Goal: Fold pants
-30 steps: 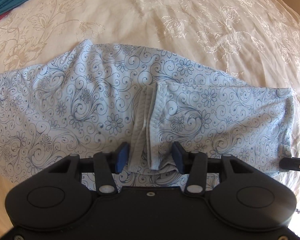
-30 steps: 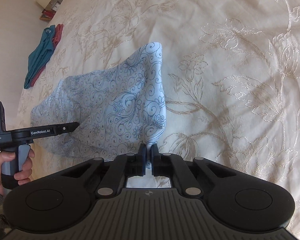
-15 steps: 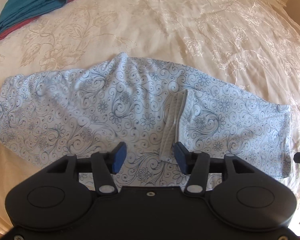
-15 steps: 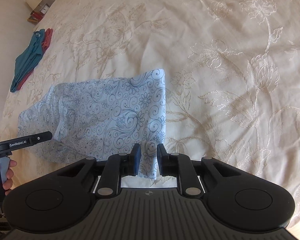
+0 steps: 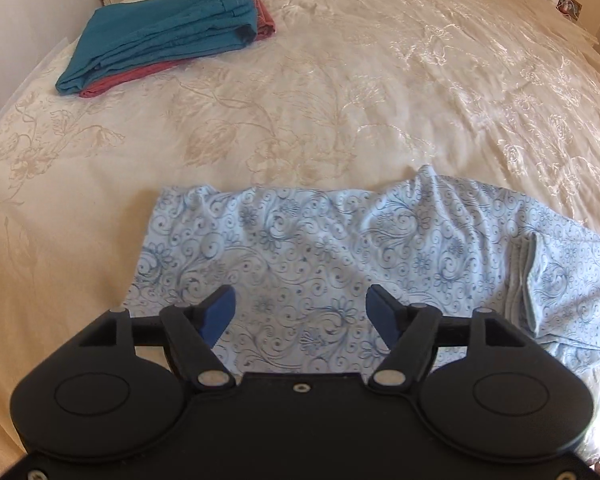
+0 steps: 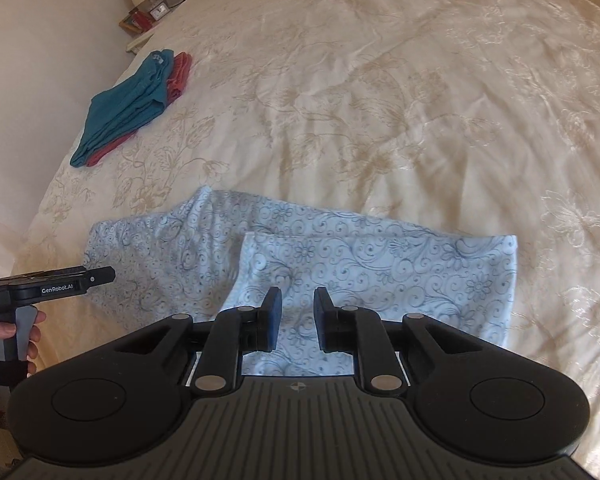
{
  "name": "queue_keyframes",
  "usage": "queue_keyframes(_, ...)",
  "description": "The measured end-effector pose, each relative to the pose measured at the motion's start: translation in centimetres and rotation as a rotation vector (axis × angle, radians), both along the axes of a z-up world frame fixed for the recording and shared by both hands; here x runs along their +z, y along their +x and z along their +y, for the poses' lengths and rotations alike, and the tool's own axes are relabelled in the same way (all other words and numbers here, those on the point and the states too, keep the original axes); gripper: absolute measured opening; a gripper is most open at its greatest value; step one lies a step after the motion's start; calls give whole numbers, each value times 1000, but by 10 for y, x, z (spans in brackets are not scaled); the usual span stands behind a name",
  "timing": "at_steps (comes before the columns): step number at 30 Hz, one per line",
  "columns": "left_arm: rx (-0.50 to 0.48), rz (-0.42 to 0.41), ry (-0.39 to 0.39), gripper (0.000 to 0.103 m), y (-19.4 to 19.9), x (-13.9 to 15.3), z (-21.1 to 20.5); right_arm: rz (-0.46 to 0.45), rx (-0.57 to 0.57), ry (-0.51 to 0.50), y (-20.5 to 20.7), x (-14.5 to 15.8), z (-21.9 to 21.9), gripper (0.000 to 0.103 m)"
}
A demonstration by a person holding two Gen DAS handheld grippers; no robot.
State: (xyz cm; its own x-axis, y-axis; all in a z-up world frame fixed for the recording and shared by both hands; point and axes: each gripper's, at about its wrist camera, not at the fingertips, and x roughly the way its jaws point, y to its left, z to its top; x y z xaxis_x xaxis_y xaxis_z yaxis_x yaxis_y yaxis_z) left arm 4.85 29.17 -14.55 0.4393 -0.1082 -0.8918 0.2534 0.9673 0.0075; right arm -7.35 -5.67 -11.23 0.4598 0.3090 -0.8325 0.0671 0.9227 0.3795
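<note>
Left gripper (image 5: 302, 312): fingers (image 5: 220, 312) spread wide, blue pads facing each other across a broad gap, nothing between them; they hang over the near part of the pants (image 5: 340, 256), and contact with the cloth cannot be told from this view. Right gripper (image 6: 297, 318): fingers (image 6: 274, 312) parted by a narrower gap, released, holding nothing; patterned cloth shows through the gap below them. Pants (image 6: 340, 264): pale blue with dark swirl-and-flower print, lying flat on the bed (image 6: 380, 100), one layer folded over another so a straight edge crosses the upper layer; in the left wrist view a turned-back hem shows toward the right end. The right wrist view also catches the left gripper (image 6: 100, 276) from the side at the left edge, with the person's hand (image 6: 4, 340) on its handle, beside the pants' left end. Folded teal garment (image 5: 160, 28) stacked on a red one (image 5: 140, 74), well apart from the pants, near the bed's far left corner.
</note>
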Motion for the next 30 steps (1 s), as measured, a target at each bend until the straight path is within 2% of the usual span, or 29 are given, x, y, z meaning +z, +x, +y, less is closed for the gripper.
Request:
queue_keyframes(3,-20,-9,4,80,12,-3,22,14,29,14,17,-7,40,18)
queue_keyframes(5,-25,-22,-6,90,19,-4,38,18,43,20,27,-10,62,18)
queue_keyframes(9,-14,-59,0,93,33,-8,63,35,73,12,45,-18,103,18)
queue_keyframes(13,-30,-7,-25,96,52,-26,80,39,81,-22,60,-27,129,18)
queue_keyframes(20,-165,129,-85,94,74,-59,78,25,45,-79,91,-42,150,18)
queue_keyframes(25,-232,160,-96,97,79,-69,72,44,-7,-108,119,-61,151,18)
queue_keyframes(27,-244,175,-107,101,82,-72,71,64,-26,-109,128,-69,149,18)
queue_keyframes(30,-251,179,-104,101,84,-75,69,82,-44,-122,141,-78,147,18)
